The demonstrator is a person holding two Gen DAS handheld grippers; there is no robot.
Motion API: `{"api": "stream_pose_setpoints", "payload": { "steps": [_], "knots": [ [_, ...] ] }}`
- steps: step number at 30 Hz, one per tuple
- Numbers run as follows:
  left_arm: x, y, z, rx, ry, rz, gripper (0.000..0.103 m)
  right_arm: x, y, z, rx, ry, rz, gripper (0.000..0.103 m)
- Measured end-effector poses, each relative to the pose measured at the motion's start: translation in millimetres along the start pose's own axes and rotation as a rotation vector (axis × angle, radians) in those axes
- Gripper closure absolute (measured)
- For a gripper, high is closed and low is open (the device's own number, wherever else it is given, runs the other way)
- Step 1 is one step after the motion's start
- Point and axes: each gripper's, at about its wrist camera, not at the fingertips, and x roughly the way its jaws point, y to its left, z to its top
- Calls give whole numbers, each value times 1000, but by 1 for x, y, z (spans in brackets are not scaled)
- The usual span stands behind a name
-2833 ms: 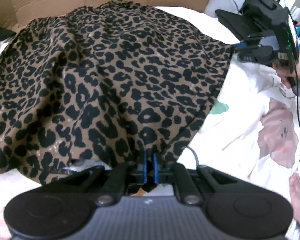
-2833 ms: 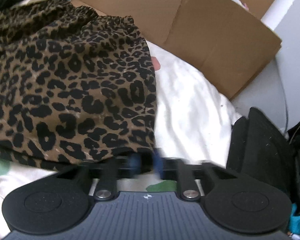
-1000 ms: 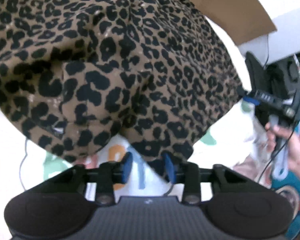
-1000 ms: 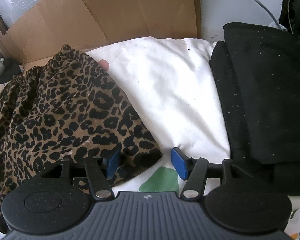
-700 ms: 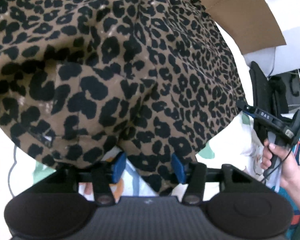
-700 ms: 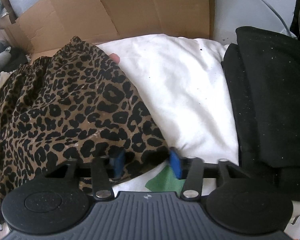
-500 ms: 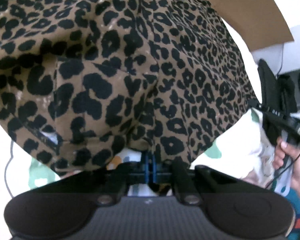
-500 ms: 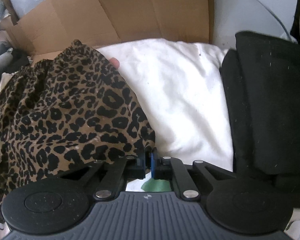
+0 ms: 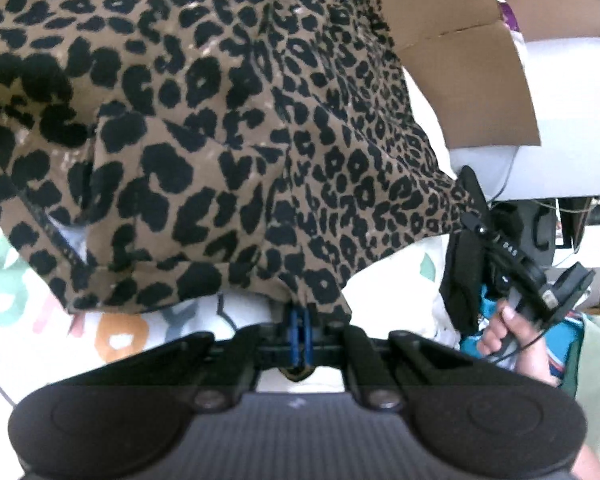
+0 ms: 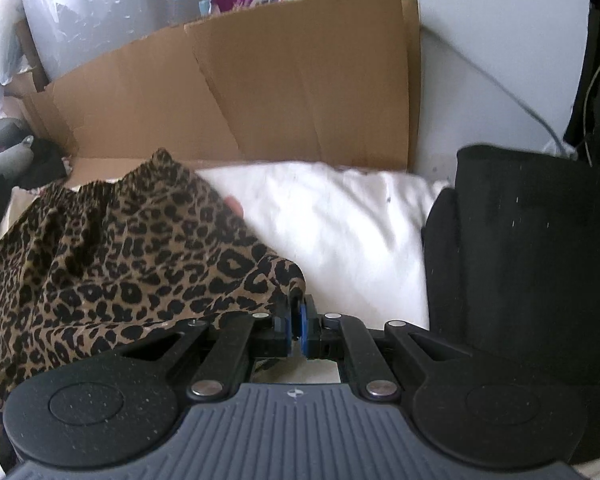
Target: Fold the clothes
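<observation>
I've got L gripper (image 9: 300, 330) & R gripper (image 10: 296, 326) fingers pinched tight on leopard-print skirt (image 9: 228, 128) hem corners; thin, floppy, light fabric; edge grips suit it.

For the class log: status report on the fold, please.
Left gripper shut on brown leopard-print garment hem. Right gripper shut on its corner. Folded black cloth alongside.

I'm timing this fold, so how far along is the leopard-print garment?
Early. Done: both grips are set. The left hand-held gripper is shut on the leopard-print garment at its near hem, the right hand-held gripper on a corner. In hand: the cloth hangs lifted and bunched between them. Left: every visible fold; no neat crease shows.
</observation>
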Motion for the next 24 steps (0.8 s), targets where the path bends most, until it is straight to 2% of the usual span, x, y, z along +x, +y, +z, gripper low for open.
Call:
{"api": "stream_pose_setpoints", "payload": {
  "steps": [1,7,9,13,18,24],
  "knots": [
    [3,1,-2,7,8,6,100,0,1,2,-2,-5,-3,101],
    [7,4,-8,122,77,111,95,24,-6,-5,12,129,-67,96],
    [5,1,-12,168,96,129,92,22,-11,-9,34,130,-84,90],
    [-6,-5,-20,253,119,143,90,13,-9,-11,34,126,-110,87],
    [-30,-5,-11,275,43,174,88,1,-8,-9,36,110,-139,86],
    [-48,-6,5,273,-71,257,84,-6,9,-19,57,122,-78,86]
  ]
}}
